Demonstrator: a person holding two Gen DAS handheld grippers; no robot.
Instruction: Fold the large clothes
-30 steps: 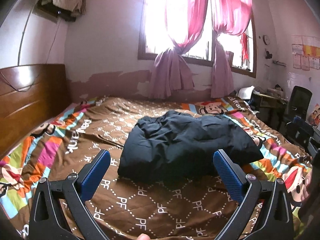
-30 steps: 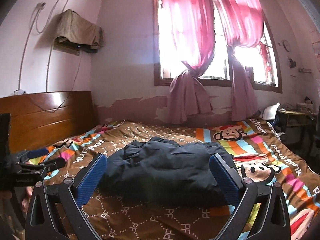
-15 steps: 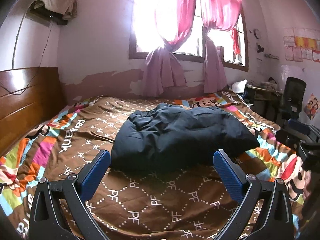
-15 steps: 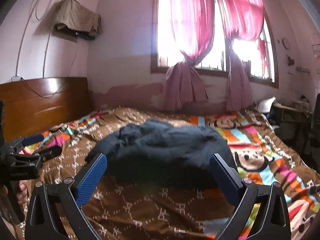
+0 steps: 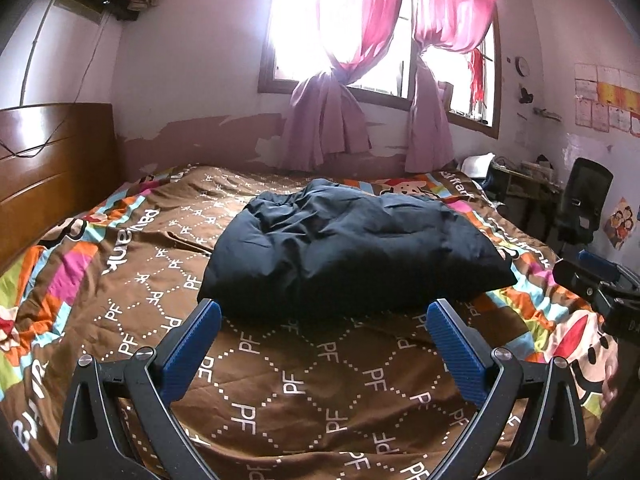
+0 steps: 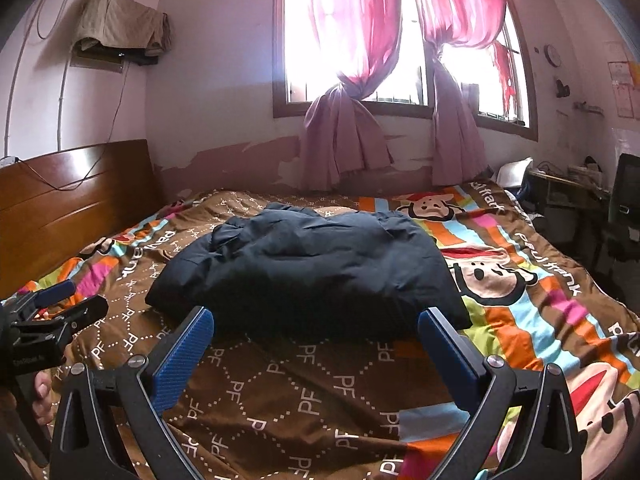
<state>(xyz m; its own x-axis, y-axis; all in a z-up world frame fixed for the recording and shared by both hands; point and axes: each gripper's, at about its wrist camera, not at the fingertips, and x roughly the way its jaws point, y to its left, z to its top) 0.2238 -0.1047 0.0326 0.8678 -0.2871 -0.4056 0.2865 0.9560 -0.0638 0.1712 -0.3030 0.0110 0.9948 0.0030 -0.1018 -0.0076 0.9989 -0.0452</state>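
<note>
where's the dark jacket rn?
In both wrist views the dark jacket lies bundled mid-bed on the patterned bedspread, just beyond both open tools, with the curtained window behind it.

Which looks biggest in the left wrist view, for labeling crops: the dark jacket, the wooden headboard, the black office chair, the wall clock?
1. Dark jacket
2. Wooden headboard, partly cut off
3. Black office chair, farther away
4. Wall clock, smallest

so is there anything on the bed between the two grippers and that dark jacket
Nothing visible. Only bare patterned bedspread lies between the open left gripper and the near edge of the dark jacket. The same holds for the open right gripper: no other object sits on that stretch in either view.
</note>
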